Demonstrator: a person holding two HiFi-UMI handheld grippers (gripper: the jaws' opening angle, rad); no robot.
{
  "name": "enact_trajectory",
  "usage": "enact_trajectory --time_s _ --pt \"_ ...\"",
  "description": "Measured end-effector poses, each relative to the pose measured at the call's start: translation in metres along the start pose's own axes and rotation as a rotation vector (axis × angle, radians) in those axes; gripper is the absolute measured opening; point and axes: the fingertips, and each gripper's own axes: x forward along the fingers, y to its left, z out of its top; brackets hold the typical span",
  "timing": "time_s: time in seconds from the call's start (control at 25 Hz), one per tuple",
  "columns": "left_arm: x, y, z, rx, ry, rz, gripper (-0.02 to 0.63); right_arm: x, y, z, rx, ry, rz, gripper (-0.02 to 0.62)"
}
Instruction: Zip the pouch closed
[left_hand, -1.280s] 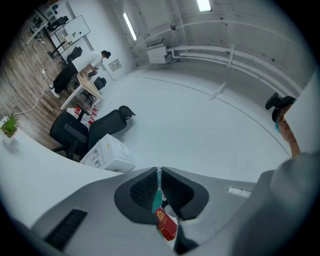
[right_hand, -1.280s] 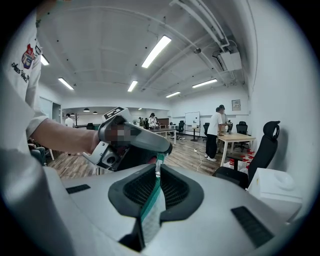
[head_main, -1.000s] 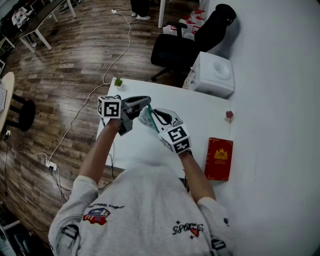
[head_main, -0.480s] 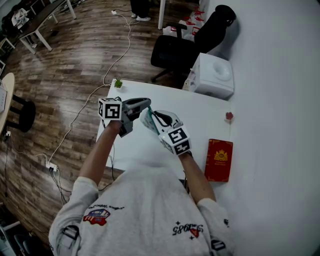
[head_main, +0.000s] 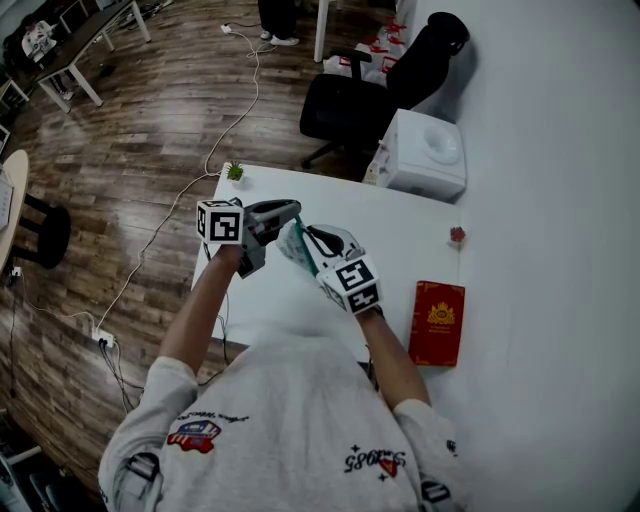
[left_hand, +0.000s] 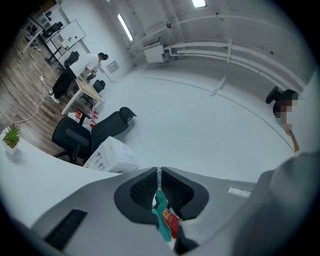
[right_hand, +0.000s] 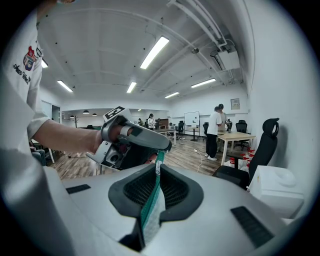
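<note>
Both grippers hold a small teal-edged mesh pouch (head_main: 291, 241) in the air above the white table (head_main: 405, 235). My left gripper (head_main: 292, 209) comes in from the left and is shut on the pouch's top end; in the left gripper view a thin white strip and the teal edge (left_hand: 161, 215) sit pinched between its pads (left_hand: 145, 189). My right gripper (head_main: 303, 236) comes from the lower right and is shut on the pouch's teal zipper edge (right_hand: 151, 200). The right gripper view shows the left gripper (right_hand: 134, 142) just beyond. Most of the pouch is hidden behind the jaws.
A red booklet (head_main: 437, 322) lies at the table's right side, with a small red flower (head_main: 457, 235) beyond it. A white box-shaped appliance (head_main: 428, 152) stands at the far corner, a tiny plant (head_main: 234, 172) at the far left corner. A black chair (head_main: 370, 85) stands behind.
</note>
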Motion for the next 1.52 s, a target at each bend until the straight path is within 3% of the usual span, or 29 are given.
enact_trajectory --time_s 1.52 --pt "0.0019 -0.0041 0.0019 0.012 -0.006 0.006 0.018 -0.0088 0.0001 0.0021 0.01 -0.011 -0.028 0.015"
